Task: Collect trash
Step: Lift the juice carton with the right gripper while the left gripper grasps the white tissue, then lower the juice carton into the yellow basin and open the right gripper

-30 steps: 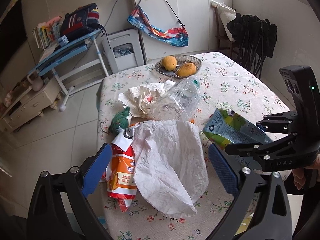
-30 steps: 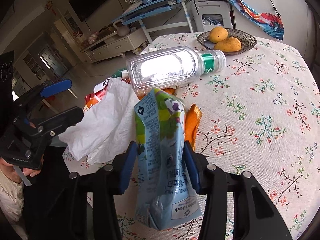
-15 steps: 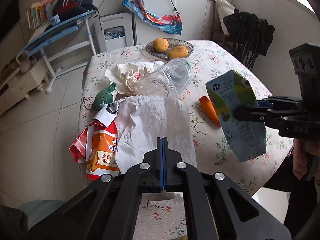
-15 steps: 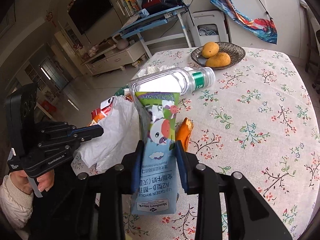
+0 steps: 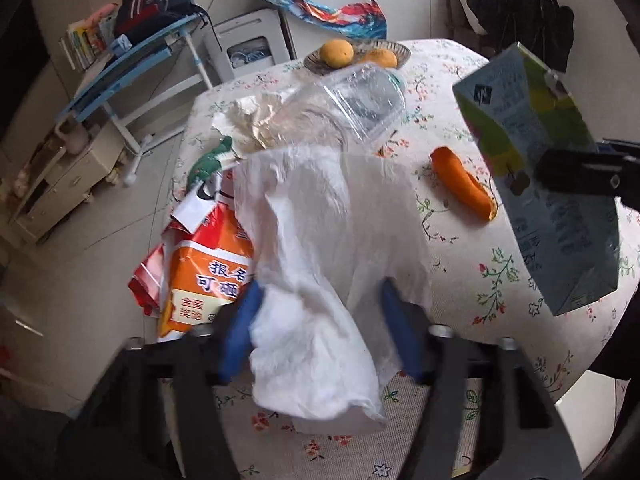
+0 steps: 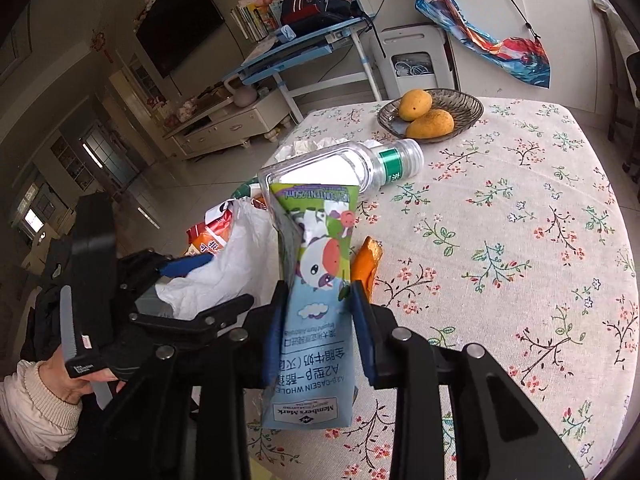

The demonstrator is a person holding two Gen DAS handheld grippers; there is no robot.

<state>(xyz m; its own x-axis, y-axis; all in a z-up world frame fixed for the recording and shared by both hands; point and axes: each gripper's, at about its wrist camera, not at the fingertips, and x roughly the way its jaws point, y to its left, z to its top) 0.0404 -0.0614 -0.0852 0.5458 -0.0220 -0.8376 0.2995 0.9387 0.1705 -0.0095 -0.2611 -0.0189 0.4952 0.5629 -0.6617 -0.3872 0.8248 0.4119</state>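
The white tissue paper (image 5: 320, 264) lies crumpled at the table's (image 5: 500, 280) near left edge, light, soft and easily torn. The left gripper (image 5: 320, 328), its jaws just reopened, straddles the bunched near end without visibly pinching it. The right gripper (image 6: 316, 336) clamps a light, crushable milk carton (image 6: 316, 280) at its waist.

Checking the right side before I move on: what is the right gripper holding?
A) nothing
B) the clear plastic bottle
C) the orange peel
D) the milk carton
D: the right gripper has its blue pads pressed on the squashed milk carton, lifted off the floral tablecloth.
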